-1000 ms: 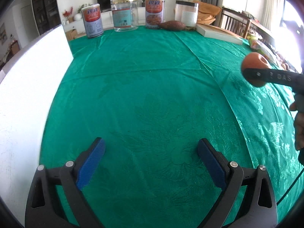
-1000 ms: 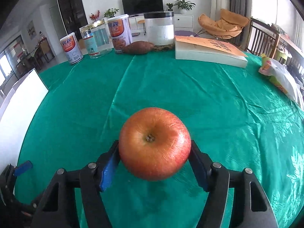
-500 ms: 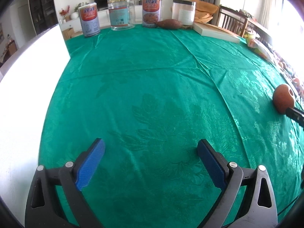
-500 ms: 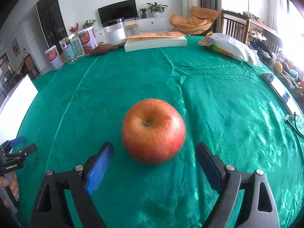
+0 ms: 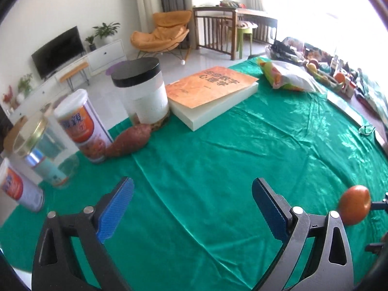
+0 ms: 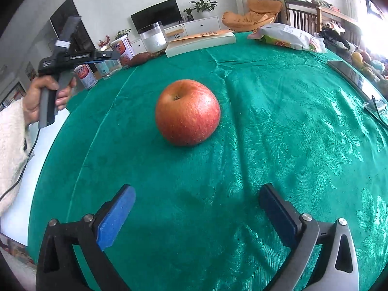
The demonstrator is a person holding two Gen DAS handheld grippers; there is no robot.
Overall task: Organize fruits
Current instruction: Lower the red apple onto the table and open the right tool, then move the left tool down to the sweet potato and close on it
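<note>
On green tablecloth (image 6: 278, 126): apple (image 6: 188, 112) upright | right claw (image 6: 196, 208) opening, nothing between | left claw (image 5: 192, 202) wide, empty

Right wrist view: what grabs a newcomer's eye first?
The red apple, sitting alone mid-frame on the green tablecloth, ahead of the right gripper, whose jaws are opening with nothing between them. Next, at far left, a hand in a fuzzy white sleeve holding the left gripper.
</note>
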